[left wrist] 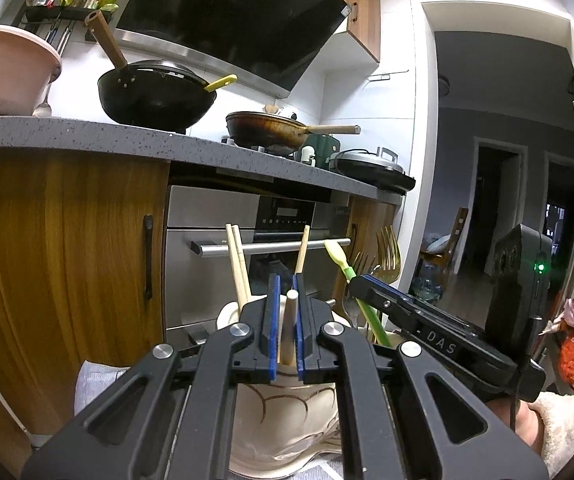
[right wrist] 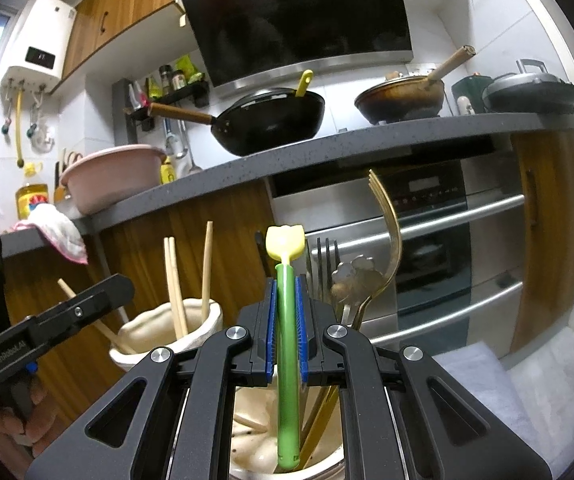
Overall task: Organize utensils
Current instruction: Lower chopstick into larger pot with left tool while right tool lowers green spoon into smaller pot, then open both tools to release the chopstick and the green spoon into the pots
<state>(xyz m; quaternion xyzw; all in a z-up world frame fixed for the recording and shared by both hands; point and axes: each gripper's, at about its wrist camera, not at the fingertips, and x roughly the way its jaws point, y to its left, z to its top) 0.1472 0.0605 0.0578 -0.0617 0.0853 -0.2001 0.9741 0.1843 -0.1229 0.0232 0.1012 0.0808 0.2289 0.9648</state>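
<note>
My left gripper (left wrist: 285, 284) is shut on a pale wooden chopstick (left wrist: 289, 320) and holds it upright over a cream ceramic holder (left wrist: 287, 420). More chopsticks (left wrist: 239, 264) stand in that holder. My right gripper (right wrist: 286, 284) is shut on a green utensil with a yellow tip (right wrist: 287, 344), upright over a second cream holder (right wrist: 255, 448). Gold and dark forks (right wrist: 387, 232) stand in that second holder. The chopstick holder (right wrist: 167, 336) also shows in the right wrist view, with the left gripper (right wrist: 99, 296) beside it. The right gripper (left wrist: 363, 284) shows in the left wrist view, holding the green utensil (left wrist: 351, 276).
Both holders sit low before a steel oven (left wrist: 215, 248) and wooden cabinets (left wrist: 59, 240). On the grey counter (left wrist: 87, 132) stand a black wok (left wrist: 155, 96), a brown pan (left wrist: 267, 128) and a pink basin (left wrist: 7, 72). A white cloth (right wrist: 499, 384) lies at right.
</note>
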